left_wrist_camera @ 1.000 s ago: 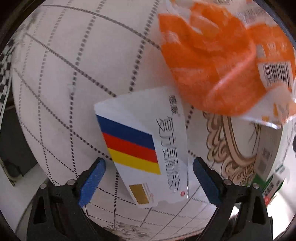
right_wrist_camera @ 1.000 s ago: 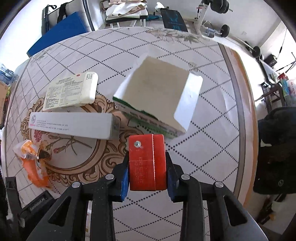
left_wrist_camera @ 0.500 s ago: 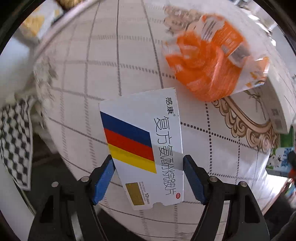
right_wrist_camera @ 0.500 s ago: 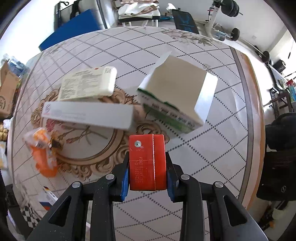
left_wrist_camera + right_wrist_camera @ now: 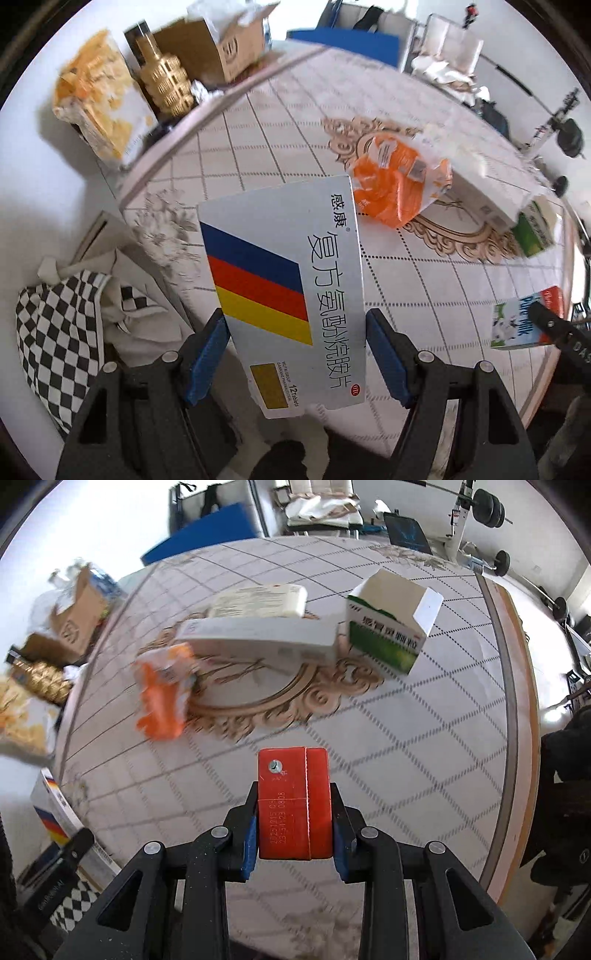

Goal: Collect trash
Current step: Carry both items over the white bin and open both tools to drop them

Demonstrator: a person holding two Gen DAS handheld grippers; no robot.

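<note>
My left gripper (image 5: pixel 295 350) is shut on a flat white medicine box (image 5: pixel 284 288) with blue, red and yellow stripes, held above the table's near edge. My right gripper (image 5: pixel 293 823) is shut on a small red carton (image 5: pixel 293 805), lifted over the table; the carton also shows in the left wrist view (image 5: pixel 524 321). On the table lie a crumpled orange wrapper (image 5: pixel 162 698), a long white box (image 5: pixel 258 642), a cream flat box (image 5: pixel 258 600) and an open green-and-white box (image 5: pixel 388 624).
The table (image 5: pixel 406 746) has a white cloth with dashed lines and a gold ornament. A checkered bag (image 5: pixel 62 336) sits on the floor left of the table. Cardboard boxes (image 5: pixel 218 48), a gold bottle (image 5: pixel 166 81) and a snack bag (image 5: pixel 96 103) stand beyond the far left edge.
My left gripper closed on the striped box and lifted it back from the table. My right gripper drew back and turned left with the red carton.
</note>
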